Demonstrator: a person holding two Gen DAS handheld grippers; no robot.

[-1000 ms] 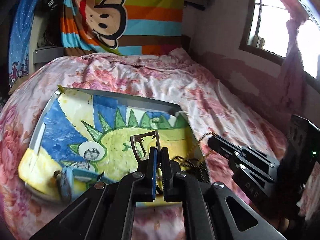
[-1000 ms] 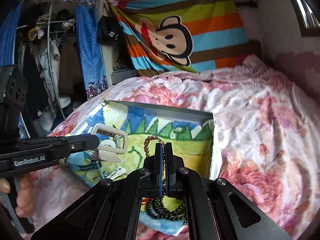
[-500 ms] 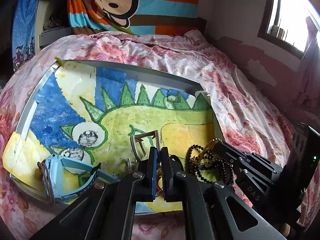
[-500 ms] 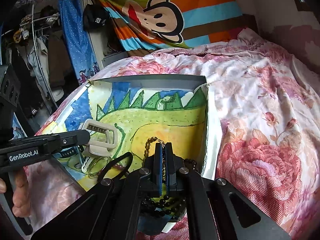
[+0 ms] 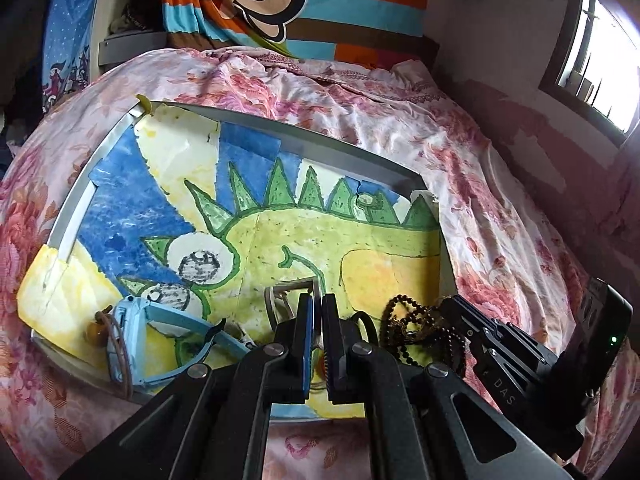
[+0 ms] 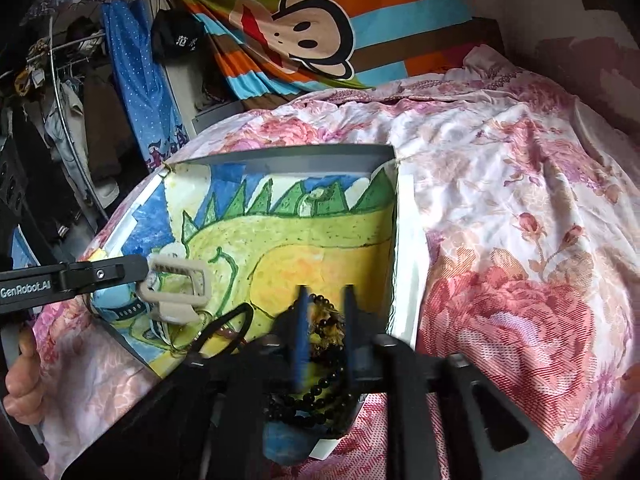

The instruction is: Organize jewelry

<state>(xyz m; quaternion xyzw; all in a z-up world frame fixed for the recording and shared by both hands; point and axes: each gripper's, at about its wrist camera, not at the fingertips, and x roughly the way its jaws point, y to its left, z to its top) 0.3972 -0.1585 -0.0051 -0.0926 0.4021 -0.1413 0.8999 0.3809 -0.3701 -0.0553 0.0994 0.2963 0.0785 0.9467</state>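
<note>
A shallow tray (image 5: 280,142) lined with a dinosaur painting lies on the bed. My left gripper (image 5: 314,300) is shut on a beige rectangular buckle (image 5: 290,288), also seen in the right wrist view (image 6: 178,280), held just above the tray. My right gripper (image 6: 326,292) is open over a pile of dark and gold bead chains (image 6: 326,326) at the tray's near right corner; the chains also show in the left wrist view (image 5: 416,320). A light blue watch (image 5: 136,340) lies at the tray's near left.
The tray (image 6: 404,264) rests on a pink floral bedspread (image 6: 520,240). A black hair tie (image 6: 224,326) and thin rings lie near the buckle. A striped monkey blanket (image 6: 312,36) hangs behind; a clothes rack (image 6: 60,80) stands left. A window (image 5: 600,52) is at the right.
My right gripper has opened and let the bead chains drop onto the tray. Both grippers have moved lower and closer to the tray. The left still holds the buckle.
</note>
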